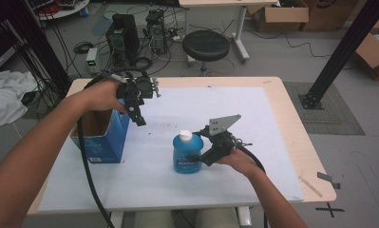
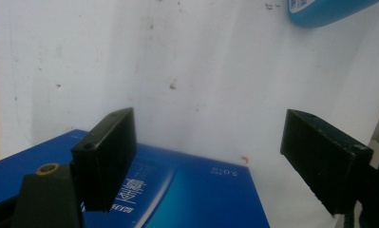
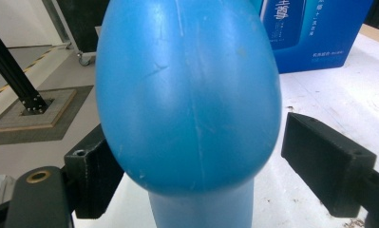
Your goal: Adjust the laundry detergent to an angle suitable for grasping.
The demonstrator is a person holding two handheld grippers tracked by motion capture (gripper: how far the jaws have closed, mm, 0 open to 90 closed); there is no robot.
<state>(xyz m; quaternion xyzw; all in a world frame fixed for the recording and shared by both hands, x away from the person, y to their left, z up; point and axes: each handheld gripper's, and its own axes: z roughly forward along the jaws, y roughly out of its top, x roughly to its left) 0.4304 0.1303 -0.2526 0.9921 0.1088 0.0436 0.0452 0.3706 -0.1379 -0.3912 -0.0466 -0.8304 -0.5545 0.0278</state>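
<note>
The blue bottle (image 1: 187, 153) stands upright on its base near the middle of the table (image 1: 291, 142), toward the near edge, white cap (image 1: 185, 136) on top. Our right gripper (image 1: 199, 157) is level with its body, jaws on either side; in the right gripper view one pad (image 3: 327, 159) stands clear of the blue wall (image 3: 187, 95), so we read the grip as let go, the bottle resting on its own. To finish this release well, we draw the right gripper straight back toward the near edge, keeping the jaws wide so neither pad drags the bottle over. Our left gripper (image 1: 137, 111) hangs open and empty above the blue box (image 1: 101, 137) at the left edge; we keep it there, away from the bottle.
</note>
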